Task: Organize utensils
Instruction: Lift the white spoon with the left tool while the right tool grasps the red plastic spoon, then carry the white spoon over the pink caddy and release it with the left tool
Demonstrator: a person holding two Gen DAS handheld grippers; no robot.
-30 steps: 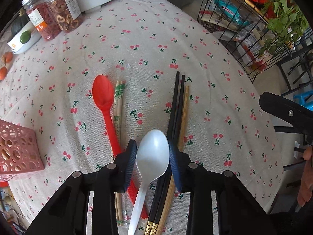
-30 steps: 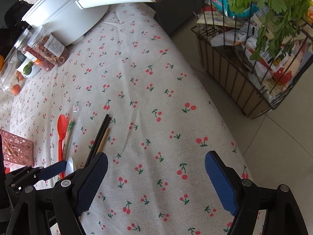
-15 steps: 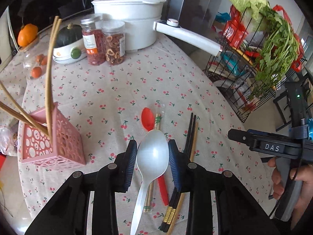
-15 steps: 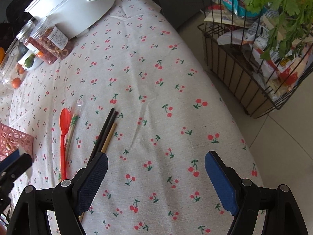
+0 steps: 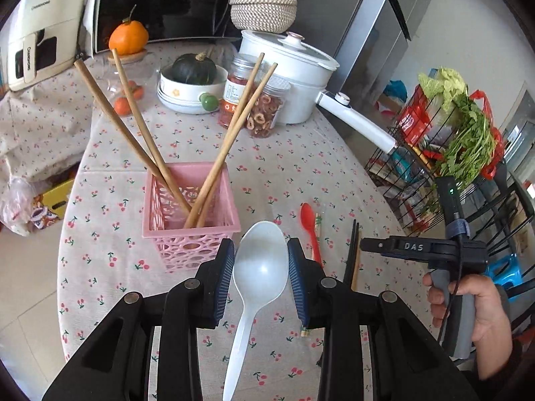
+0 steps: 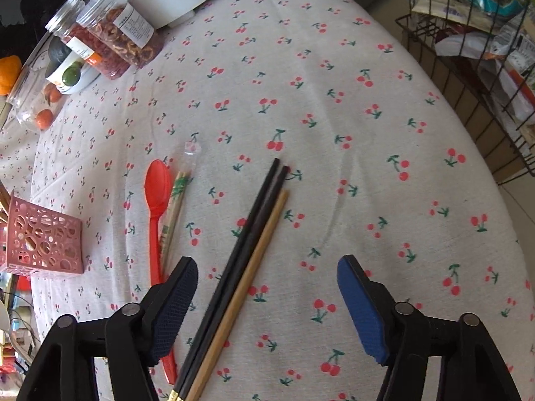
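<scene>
Pinching the white plastic spoon (image 5: pixel 260 267) by its bowl, the left gripper (image 5: pixel 260 279) holds something light, slippery; right gripper (image 6: pixel 265 304) jaws are closing around stiff black chopsticks (image 6: pixel 249 237), untouched.

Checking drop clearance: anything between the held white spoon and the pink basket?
No barrier visible. The white plastic spoon is in the left tool; four wooden chopsticks lean inside the pink perforated basket, leaving open space at its front.

White pot (image 5: pixel 291 67), jars (image 5: pixel 254 100), squash (image 5: pixel 194 68)
</scene>
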